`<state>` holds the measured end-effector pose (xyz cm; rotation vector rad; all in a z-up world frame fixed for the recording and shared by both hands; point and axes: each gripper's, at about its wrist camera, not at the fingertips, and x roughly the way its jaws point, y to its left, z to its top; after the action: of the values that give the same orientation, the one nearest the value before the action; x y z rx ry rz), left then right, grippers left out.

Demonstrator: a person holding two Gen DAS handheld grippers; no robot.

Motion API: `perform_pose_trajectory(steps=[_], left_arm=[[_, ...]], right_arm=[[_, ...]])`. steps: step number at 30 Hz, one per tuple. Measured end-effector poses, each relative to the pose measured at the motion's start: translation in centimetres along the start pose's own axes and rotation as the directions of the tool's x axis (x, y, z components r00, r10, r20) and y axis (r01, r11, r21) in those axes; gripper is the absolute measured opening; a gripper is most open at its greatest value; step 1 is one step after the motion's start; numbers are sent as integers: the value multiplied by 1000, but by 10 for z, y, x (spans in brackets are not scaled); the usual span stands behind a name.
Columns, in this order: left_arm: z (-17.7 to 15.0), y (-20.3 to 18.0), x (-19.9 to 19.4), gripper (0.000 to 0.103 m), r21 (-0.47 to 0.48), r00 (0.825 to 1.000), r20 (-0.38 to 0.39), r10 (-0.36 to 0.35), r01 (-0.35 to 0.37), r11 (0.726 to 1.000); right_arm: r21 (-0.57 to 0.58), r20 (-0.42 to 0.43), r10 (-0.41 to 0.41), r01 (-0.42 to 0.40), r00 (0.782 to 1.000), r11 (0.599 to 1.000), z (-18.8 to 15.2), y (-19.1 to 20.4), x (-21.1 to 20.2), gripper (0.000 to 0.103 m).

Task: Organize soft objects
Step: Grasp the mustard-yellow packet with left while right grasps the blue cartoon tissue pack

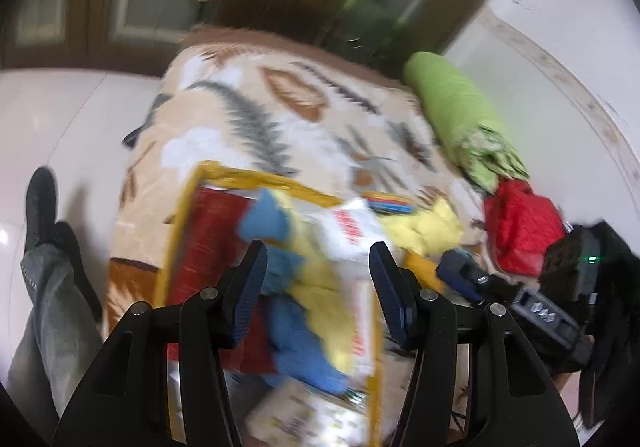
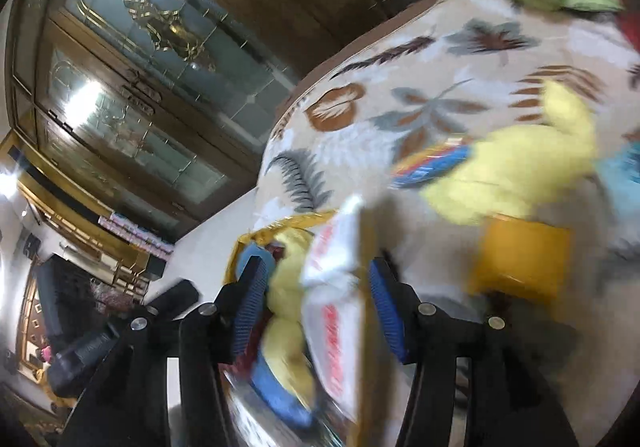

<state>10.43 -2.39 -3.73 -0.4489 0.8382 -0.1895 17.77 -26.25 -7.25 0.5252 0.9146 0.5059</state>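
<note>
- The yellow-rimmed box [image 1: 188, 207] sits on the leaf-patterned blanket [image 1: 248, 107] and holds blue cloth [image 1: 264, 223], yellow cloth [image 1: 320, 287] and a white packet [image 1: 352, 231].
- The left gripper [image 1: 318, 287] hovers over the box, jaws wide, holding nothing.
- The right gripper [image 2: 316, 303] has wide jaws either side of the packet and the box rim; I cannot tell whether they touch.
- My advice: slow down, since both views are smeared; take one soft piece at a time.
- Loose yellow cloth [image 1: 432, 227], a red quilted piece [image 1: 524, 231] and a green roll [image 1: 452, 103] lie beyond.
- The packet's red lettering is unreadable.

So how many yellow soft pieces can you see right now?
2: one yellow cloth inside the yellow-rimmed box, one yellow plush lying on the blanket beside it. Blur may hide more.
</note>
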Motion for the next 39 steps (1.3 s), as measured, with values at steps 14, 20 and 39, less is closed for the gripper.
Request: perform_pose_trajectory(steps=[14, 20, 39], left_arm=[[-55, -123, 85, 53, 106, 948, -297, -117, 155, 982], [-55, -142, 141, 53, 158, 930, -362, -60, 125, 980], [-70, -177, 203, 63, 294, 935, -338, 104, 0, 956]], right_arm=[[216, 19, -182, 174, 983, 961, -45, -114, -93, 54], [283, 31, -163, 148, 986, 948, -43, -136, -99, 54], [288, 11, -162, 152, 987, 946, -47, -148, -100, 54]])
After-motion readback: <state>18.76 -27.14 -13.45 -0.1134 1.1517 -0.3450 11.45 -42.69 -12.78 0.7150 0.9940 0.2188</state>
